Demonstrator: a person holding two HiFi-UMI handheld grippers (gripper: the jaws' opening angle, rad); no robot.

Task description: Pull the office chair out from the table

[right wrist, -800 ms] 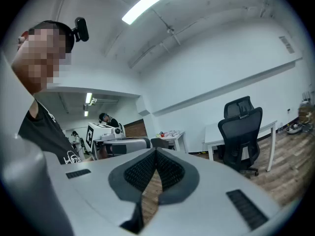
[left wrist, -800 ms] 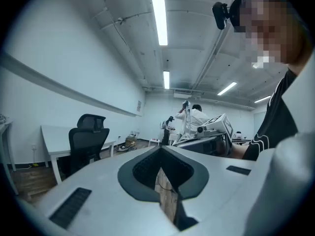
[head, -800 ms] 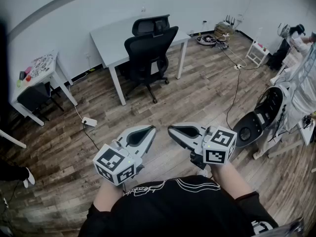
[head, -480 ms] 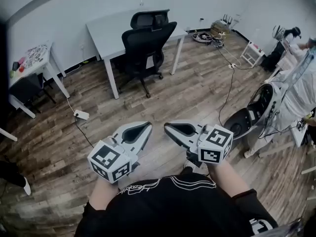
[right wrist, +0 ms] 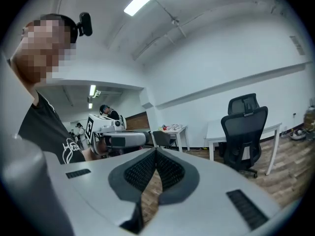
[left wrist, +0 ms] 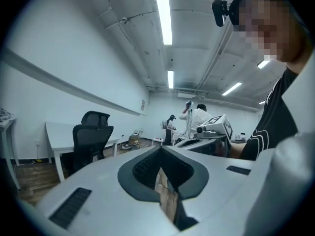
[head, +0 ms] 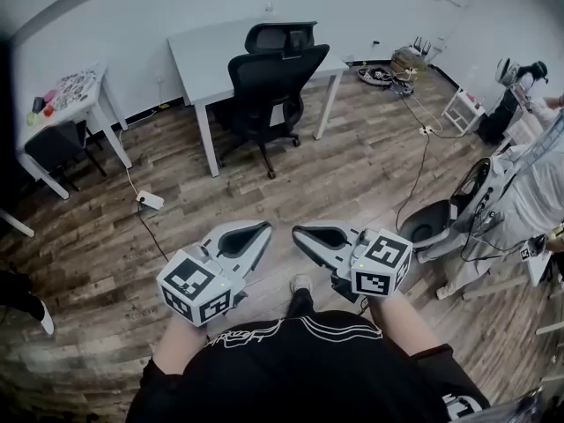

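Note:
The black office chair [head: 271,79] stands tucked against the near edge of the white table [head: 216,49] by the far wall, several steps ahead of me. It also shows in the left gripper view as the chair [left wrist: 91,142] and in the right gripper view as the chair [right wrist: 245,131]. My left gripper [head: 265,228] and right gripper [head: 298,231] are held close in front of my body, tips toward each other, far from the chair. Both are shut with nothing between the jaws.
A small white side table [head: 84,113] with coloured items and a dark stool [head: 53,151] stand at the left. A power strip [head: 148,200] and cables lie on the wood floor. At the right are a black-and-white machine [head: 445,221], a white stand [head: 463,109] and people.
The view has shifted as I step; my foot now shows below the grippers. Both grippers keep the same shut pose. The chair stays at the table.

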